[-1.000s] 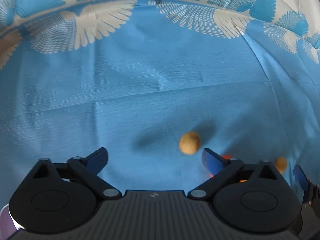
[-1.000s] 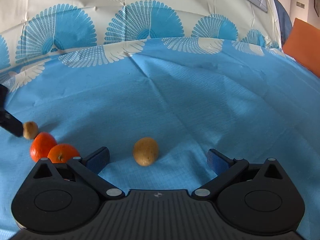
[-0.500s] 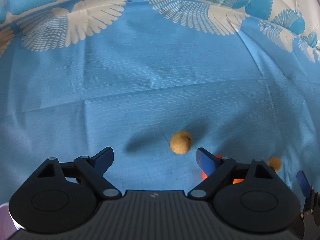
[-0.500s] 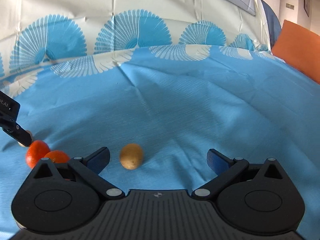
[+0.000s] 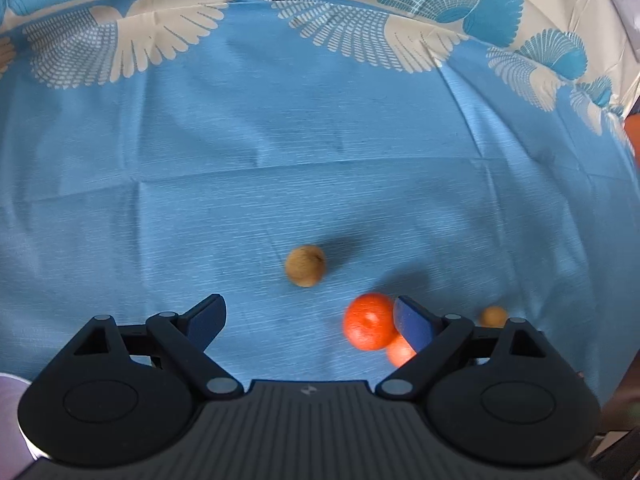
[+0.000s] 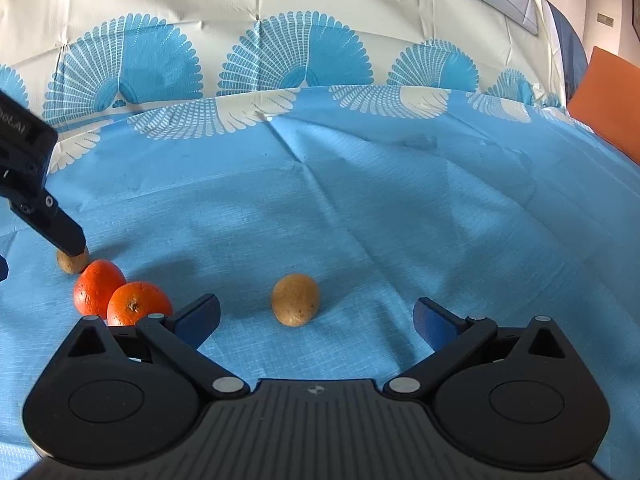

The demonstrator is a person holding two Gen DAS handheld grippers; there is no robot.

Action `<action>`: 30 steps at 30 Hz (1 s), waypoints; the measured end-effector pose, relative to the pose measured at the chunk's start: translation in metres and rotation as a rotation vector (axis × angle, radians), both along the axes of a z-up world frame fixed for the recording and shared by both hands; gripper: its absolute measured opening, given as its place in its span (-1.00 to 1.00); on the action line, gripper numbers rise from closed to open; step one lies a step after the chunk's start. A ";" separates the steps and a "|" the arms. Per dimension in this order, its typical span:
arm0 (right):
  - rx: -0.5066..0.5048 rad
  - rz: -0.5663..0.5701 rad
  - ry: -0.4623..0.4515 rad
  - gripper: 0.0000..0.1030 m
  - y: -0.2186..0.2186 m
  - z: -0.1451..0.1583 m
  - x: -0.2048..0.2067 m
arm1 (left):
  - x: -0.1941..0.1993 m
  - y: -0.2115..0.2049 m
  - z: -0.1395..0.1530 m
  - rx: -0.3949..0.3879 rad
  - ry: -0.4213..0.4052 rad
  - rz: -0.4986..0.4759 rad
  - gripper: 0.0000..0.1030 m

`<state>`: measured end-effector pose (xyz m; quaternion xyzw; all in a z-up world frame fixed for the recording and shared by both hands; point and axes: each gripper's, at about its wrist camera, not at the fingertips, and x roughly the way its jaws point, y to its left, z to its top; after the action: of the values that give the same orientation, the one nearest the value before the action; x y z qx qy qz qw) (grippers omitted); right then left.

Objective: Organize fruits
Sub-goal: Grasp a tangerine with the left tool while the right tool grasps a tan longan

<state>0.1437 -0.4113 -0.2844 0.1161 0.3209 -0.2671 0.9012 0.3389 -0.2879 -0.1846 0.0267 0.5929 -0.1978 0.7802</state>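
In the left wrist view a small round brown fruit (image 5: pixel 305 265) lies on the blue cloth just ahead of my open, empty left gripper (image 5: pixel 308 316). Two oranges (image 5: pixel 368 321) sit by its right finger, with another brown fruit (image 5: pixel 493 316) beyond. In the right wrist view a brown oval fruit (image 6: pixel 295 299) lies just ahead of my open, empty right gripper (image 6: pixel 316 318). The two oranges (image 6: pixel 138 307) touch each other at left. The small brown fruit (image 6: pixel 72 261) sits behind them, under the left gripper's finger (image 6: pixel 60 232).
The blue cloth (image 6: pixel 400 200) with white and blue fan patterns covers the surface and rises at the back. An orange cushion (image 6: pixel 604 100) is at the far right. A pale purple object (image 5: pixel 12 412) shows at the lower left edge of the left wrist view.
The left gripper has moved back and left, so the small brown fruit sits further ahead and both oranges show. The right gripper has shifted left; the oval fruit now sits between its fingers' line.
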 end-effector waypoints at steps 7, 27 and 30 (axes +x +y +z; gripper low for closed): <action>0.021 -0.002 0.015 0.89 -0.006 -0.003 0.006 | 0.003 -0.021 -0.018 -0.027 0.081 0.043 0.84; 0.003 0.013 -0.079 -0.49 -0.004 0.007 -0.003 | -0.026 -0.006 -0.003 0.014 -0.006 0.126 -0.28; -0.019 -0.016 -0.099 -0.49 -0.008 0.009 -0.006 | -0.037 0.006 0.017 0.003 -0.039 0.112 -0.28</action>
<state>0.1376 -0.4190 -0.2753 0.1231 0.2724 -0.2711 0.9150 0.3017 -0.2817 -0.1681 -0.0012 0.5783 -0.1524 0.8015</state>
